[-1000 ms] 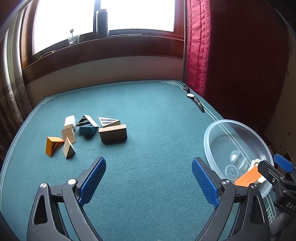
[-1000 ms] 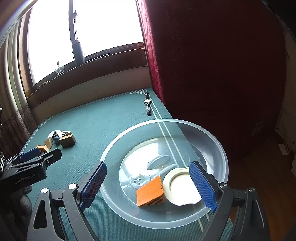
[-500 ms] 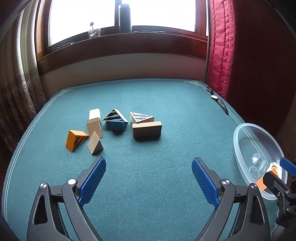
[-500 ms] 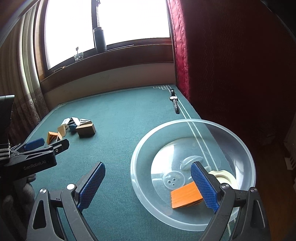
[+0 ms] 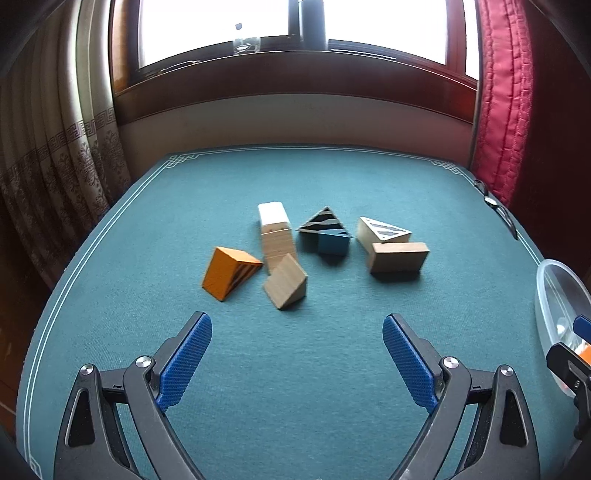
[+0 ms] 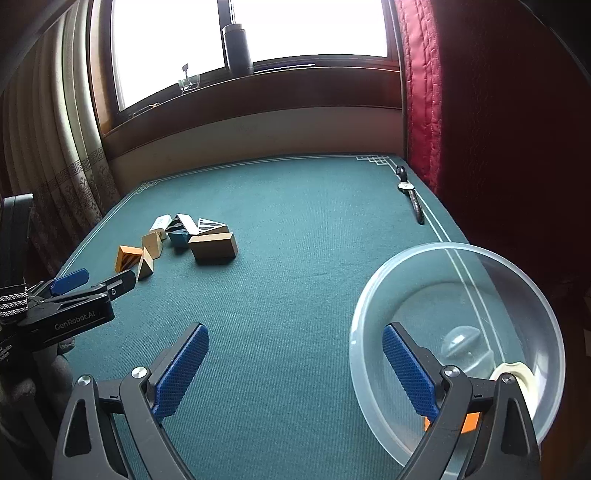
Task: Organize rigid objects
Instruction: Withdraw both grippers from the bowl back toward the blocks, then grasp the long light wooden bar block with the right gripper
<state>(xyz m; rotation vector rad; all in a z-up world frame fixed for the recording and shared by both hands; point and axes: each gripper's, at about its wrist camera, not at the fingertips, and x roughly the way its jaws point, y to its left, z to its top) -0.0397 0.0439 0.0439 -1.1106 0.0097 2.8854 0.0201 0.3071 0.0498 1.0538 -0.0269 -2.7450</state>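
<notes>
Wooden blocks [image 5: 398, 256], seven on our felt table [image 5: 332, 369], two in the bowl [image 6: 517, 280]; our left gripper [image 5: 297, 363] and right gripper [image 6: 295, 369] both spread, empty.

Blown-out window [image 5: 288, 22] backlight, fisheye-bent edges

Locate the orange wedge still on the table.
In the left wrist view, the orange wedge lies on the green table, leftmost of the blocks, beside the plain wooden wedge.
</notes>
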